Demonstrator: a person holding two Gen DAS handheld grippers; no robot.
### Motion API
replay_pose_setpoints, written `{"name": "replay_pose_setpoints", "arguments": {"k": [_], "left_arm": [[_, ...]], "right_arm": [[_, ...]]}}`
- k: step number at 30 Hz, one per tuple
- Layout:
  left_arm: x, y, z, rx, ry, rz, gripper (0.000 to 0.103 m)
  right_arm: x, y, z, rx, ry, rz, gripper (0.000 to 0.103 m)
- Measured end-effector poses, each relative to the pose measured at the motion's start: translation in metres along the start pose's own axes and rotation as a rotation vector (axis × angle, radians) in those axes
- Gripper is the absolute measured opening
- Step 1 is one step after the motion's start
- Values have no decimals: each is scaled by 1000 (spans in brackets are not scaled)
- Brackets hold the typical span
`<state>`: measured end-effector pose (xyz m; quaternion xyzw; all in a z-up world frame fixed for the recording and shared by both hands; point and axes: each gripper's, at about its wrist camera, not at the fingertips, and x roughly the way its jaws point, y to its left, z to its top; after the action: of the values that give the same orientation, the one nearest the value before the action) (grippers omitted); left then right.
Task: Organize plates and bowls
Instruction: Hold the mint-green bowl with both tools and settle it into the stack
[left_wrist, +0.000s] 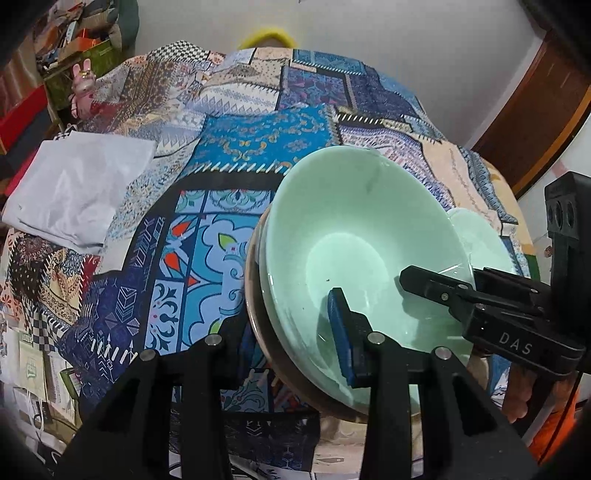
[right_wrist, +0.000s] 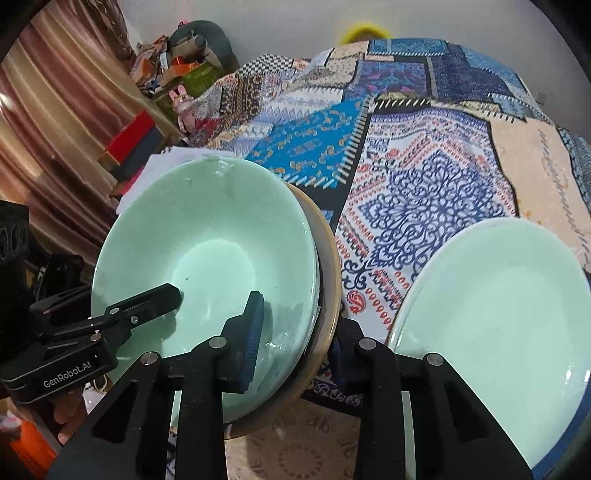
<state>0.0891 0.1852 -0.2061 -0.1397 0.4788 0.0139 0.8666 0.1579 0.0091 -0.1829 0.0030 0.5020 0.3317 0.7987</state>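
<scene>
The stack of bowls (right_wrist: 207, 258), pale green glazed ones nested inside a brown-rimmed outer bowl (right_wrist: 325, 295), sits tilted over the patchwork cloth (left_wrist: 207, 236). Both tools grip it from opposite sides: the left gripper (left_wrist: 291, 343) has one blue pad inside and one finger outside the near wall, and the right gripper (right_wrist: 295, 343) straddles the opposite rim the same way, so each pair of jaws is clamped on the stack. A green plate (right_wrist: 498, 317) lies just beside it on the cloth. I judge the stack heavy, rigid, glossy and breakable; nested pieces may slide, so a firm grip low on the rim wall, kept level, looks safest
</scene>
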Motion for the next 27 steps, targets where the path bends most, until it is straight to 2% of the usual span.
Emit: {"name": "replay_pose_setpoints", "arguments": {"k": [10,27], "left_arm": [[-19,-23,9,29,-41,-24,37],[-26,-75,23,104,-66,-67,37]], "right_arm": [[-29,-3,5,3,-61,-22,29],[-73,-38,0,53,-124,-63,29]]}}
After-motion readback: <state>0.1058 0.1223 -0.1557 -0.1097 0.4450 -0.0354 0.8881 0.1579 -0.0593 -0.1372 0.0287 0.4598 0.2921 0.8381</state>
